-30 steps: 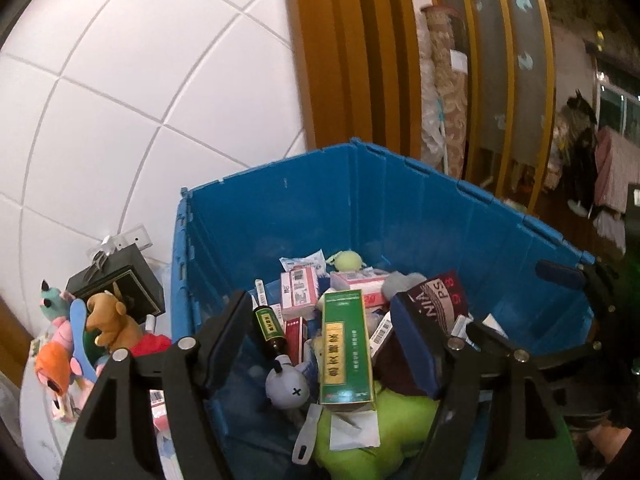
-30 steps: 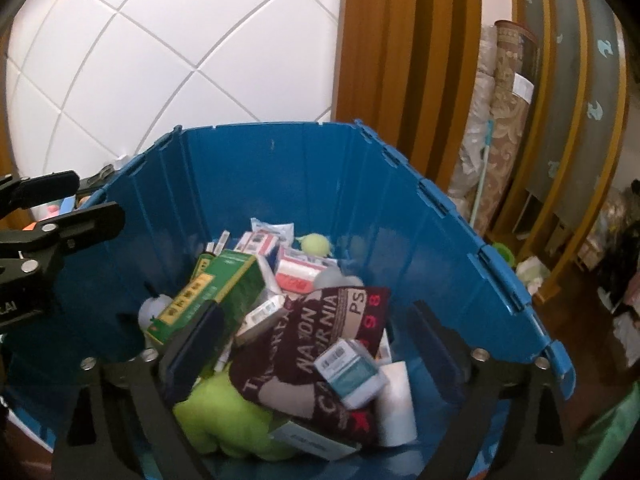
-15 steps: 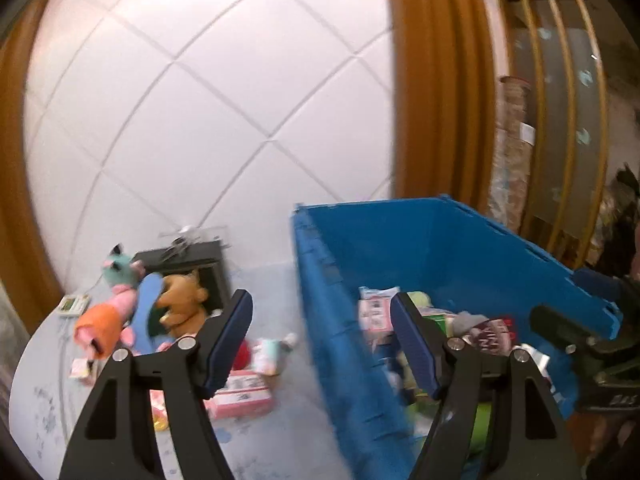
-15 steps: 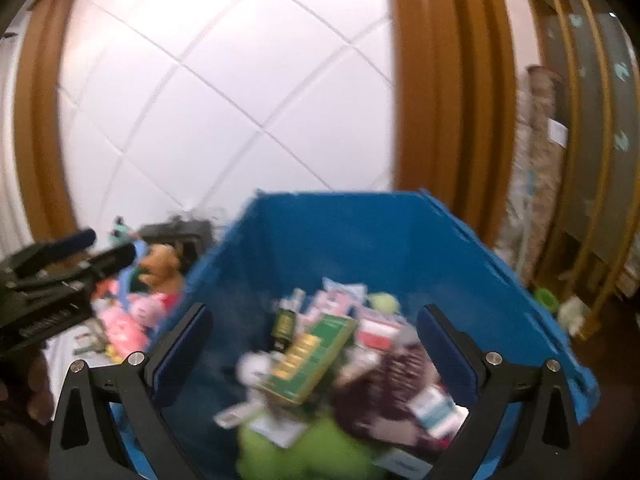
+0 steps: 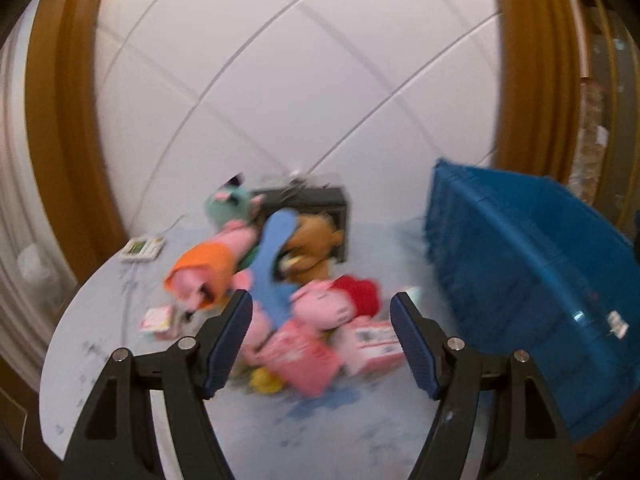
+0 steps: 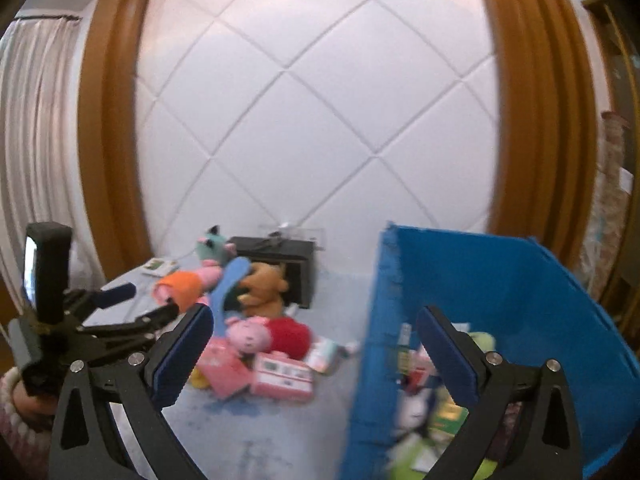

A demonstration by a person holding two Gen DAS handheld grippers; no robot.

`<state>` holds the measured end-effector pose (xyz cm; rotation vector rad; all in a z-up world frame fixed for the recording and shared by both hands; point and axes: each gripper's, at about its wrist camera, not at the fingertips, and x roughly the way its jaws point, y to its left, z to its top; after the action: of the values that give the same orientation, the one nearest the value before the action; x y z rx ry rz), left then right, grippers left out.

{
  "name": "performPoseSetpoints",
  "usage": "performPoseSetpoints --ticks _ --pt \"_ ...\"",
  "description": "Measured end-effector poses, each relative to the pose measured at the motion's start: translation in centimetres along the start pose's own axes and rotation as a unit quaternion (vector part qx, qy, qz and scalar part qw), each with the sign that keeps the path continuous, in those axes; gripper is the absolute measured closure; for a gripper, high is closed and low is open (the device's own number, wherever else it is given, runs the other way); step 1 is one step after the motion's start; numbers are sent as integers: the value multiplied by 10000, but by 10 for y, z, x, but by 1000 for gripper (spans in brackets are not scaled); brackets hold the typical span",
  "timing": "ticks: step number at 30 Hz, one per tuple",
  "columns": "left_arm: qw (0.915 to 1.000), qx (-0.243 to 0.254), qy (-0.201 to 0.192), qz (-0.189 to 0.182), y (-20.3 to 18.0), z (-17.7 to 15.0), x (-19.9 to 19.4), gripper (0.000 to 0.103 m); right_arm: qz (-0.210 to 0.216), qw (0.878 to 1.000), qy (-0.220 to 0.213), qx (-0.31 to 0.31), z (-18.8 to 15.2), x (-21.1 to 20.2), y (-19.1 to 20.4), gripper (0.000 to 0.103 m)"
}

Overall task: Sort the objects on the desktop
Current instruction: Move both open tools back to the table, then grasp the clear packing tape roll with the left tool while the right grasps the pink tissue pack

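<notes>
While both frames are motion-blurred, the main layout is legible. The left tongs (image 5: 322, 340) stand open with nothing between the blue-padded fingers (image 5: 230, 340); they hang above a heap of toys and cartons on the pale grey-blue counter (image 5: 100, 320). The right tongs (image 6: 312, 354) are likewise open and empty, with one finger over the counter and the other over the large blue plastic crate (image 6: 520, 288).

Heap contents, as far as blur permits:
- a pink plush pig in a red dress (image 5: 336, 300), lying at the near side of the heap;
- a brown plush bear (image 5: 312, 248), sitting against a black open-fronted box (image 5: 312, 200) at the padded white wall;
- a mint-green plush cat head (image 5: 230, 204), above a pink plush figure in an orange garment (image 5: 204, 272);
- a flat light-blue paddle-shaped piece (image 5: 274, 256), leaning across the toys;
- pink cardboard cartons (image 5: 304, 356), just beside the pig.

The crate stands on the counter to the right of the heap, apart from it. The right wrist view shows mixed small boxes and a green plush item (image 6: 408, 456) inside it; detail is too blurred to identify.

In the right wrist view, the left tongs (image 6: 140, 304) appear at the left edge, carried by a hand in a knitted cuff (image 6: 16, 400).
</notes>
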<state>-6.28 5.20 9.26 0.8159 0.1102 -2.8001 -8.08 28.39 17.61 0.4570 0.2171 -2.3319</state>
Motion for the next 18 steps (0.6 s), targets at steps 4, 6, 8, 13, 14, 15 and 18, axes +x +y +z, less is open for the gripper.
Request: performPoseSetpoints --ticks 4,6,8,13,14,15,18 --pt "9993 -103 313 168 48 -17 24 32 149 9994 312 -60 -10 35 41 0" --pt "9981 -172 523 270 71 -28 39 32 194 9984 523 -34 -20 56 57 0" --pt "9965 -279 714 341 94 -40 52 32 203 9967 788 27 -34 78 68 0" --pt "9905 -523 1178 473 137 -68 91 32 190 9883 1505 184 -71 135 83 0" --pt "9889 -573 1287 480 144 -74 101 32 205 9866 1604 214 -78 143 84 0" --pt "9877 -598 1361 485 149 -79 109 32 218 9845 1725 237 -85 152 85 0" --pt "9833 -659 1608 546 158 -91 133 32 204 9775 2088 234 -103 177 88 0"
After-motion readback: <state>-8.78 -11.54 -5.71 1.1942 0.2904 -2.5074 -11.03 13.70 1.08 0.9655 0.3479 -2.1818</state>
